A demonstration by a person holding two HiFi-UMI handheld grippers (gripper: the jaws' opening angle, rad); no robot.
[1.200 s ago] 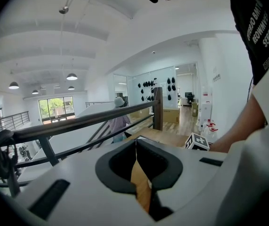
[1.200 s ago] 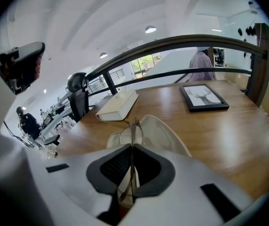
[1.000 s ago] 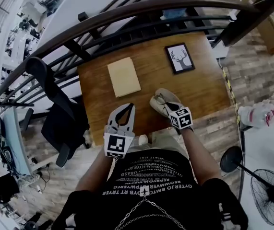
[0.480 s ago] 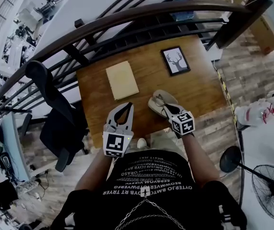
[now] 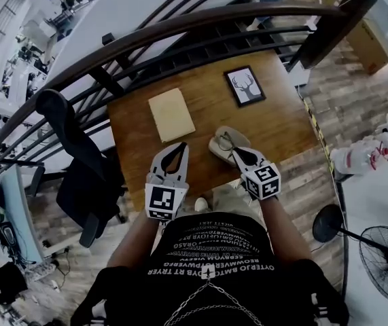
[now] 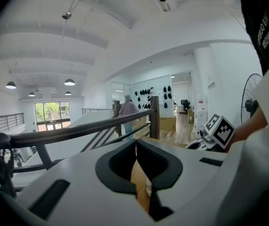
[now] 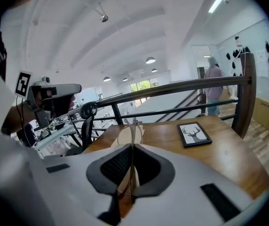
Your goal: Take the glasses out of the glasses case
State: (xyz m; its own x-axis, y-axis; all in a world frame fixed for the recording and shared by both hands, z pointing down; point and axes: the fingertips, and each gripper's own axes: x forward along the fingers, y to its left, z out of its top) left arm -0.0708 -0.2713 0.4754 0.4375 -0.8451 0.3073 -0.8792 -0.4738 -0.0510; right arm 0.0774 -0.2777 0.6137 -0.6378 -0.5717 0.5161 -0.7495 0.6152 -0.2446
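The oval beige glasses case [image 5: 215,148] lies open close to the near edge of the brown wooden table [image 5: 282,124], right of the middle. The right claw [image 5: 238,153] is clenched on the thin wire-framed glasses [image 7: 133,126], which stand upright in its grip over the case. I'd say they are gripped and about out, but not yet carried clear or set down.

The left claw [image 5: 175,146] is pressed shut on nothing, over the near edge and apart from the case.

Bare wood lies open toward the right edge. A flat beige pad [image 5: 171,114] sits left of centre and a black-framed deer picture [image 5: 244,85] near the far right corner. A dark railing [image 5: 180,29] runs beyond the far edge.
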